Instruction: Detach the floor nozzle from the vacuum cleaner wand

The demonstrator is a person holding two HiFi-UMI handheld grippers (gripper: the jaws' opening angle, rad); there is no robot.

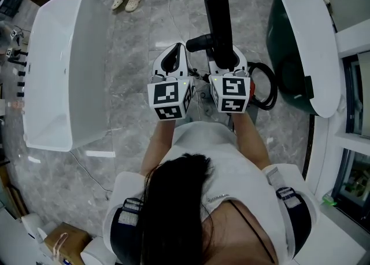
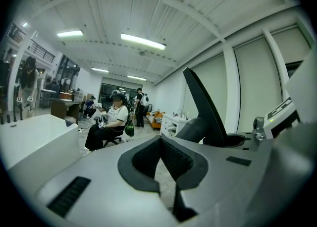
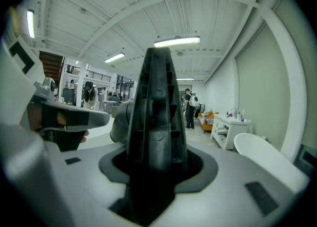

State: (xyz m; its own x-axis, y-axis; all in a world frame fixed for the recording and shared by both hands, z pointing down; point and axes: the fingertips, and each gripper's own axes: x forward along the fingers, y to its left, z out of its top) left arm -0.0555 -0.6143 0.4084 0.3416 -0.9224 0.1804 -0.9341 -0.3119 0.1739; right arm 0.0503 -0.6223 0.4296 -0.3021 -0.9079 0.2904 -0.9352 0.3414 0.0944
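Right gripper (image 1: 223,56) fingers pinching floor nozzle (image 1: 218,15), left gripper (image 1: 177,51) fingers pressed together, white tub (image 1: 58,73) at left

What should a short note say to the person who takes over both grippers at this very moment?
Left gripper: shut and empty, level beside the right one.
Right gripper: shut on the black nozzle, which stands upright; its short neck tube points across in front of the left gripper.
Wand: not visible in any view; nothing seems joined to the neck's end.
Done: nozzle gripped, probably off the wand.
Left: confirm the separation, then set the nozzle down.
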